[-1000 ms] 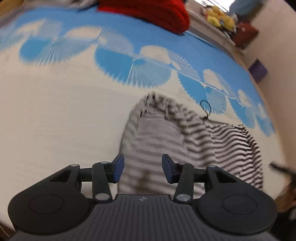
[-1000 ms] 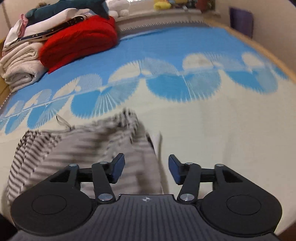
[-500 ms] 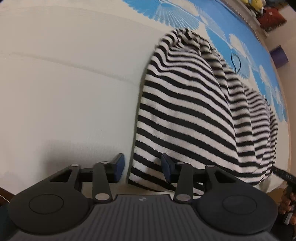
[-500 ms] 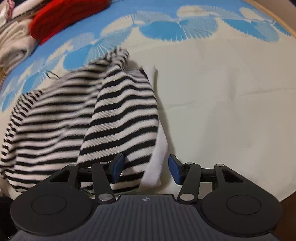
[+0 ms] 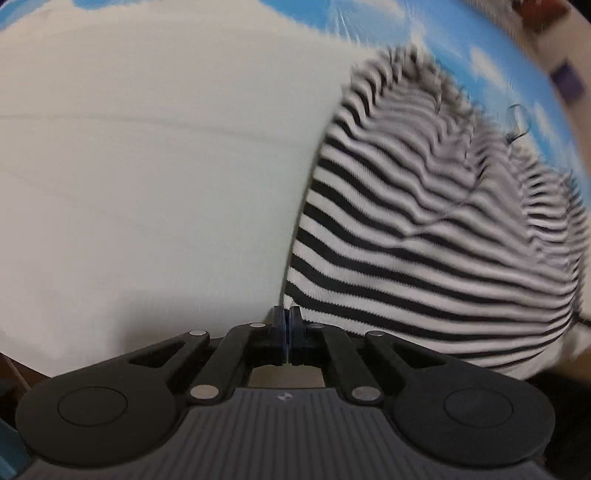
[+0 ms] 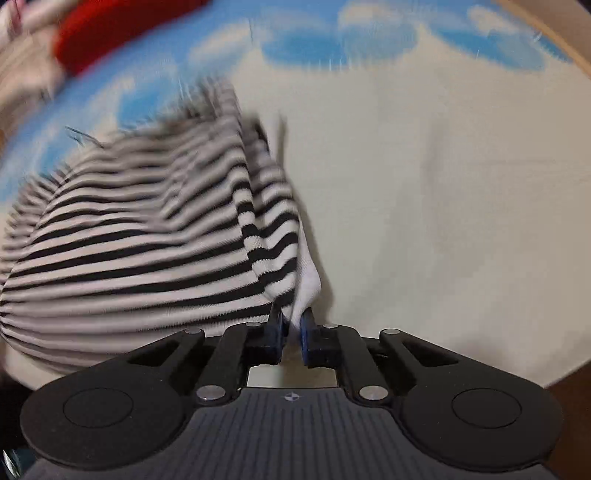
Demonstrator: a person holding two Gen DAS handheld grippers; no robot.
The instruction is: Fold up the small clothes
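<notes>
A black-and-white striped garment (image 5: 424,236) lies bunched on the cream and blue bedspread (image 5: 147,166). My left gripper (image 5: 286,325) is shut at the garment's near left corner, pinching its edge. In the right wrist view the same striped garment (image 6: 147,251) spreads to the left, and my right gripper (image 6: 293,328) is shut on its white near right corner (image 6: 308,280). Both views are motion-blurred.
A red folded item (image 6: 110,40) and pale folded clothes (image 6: 26,74) lie at the far left of the bed in the right wrist view. The bed's wooden edge (image 6: 546,29) shows at the far right. A purple object (image 5: 565,79) stands beyond the bed.
Both grippers have closed from open onto the garment's near corners. The views now blur as the garment is moved.
</notes>
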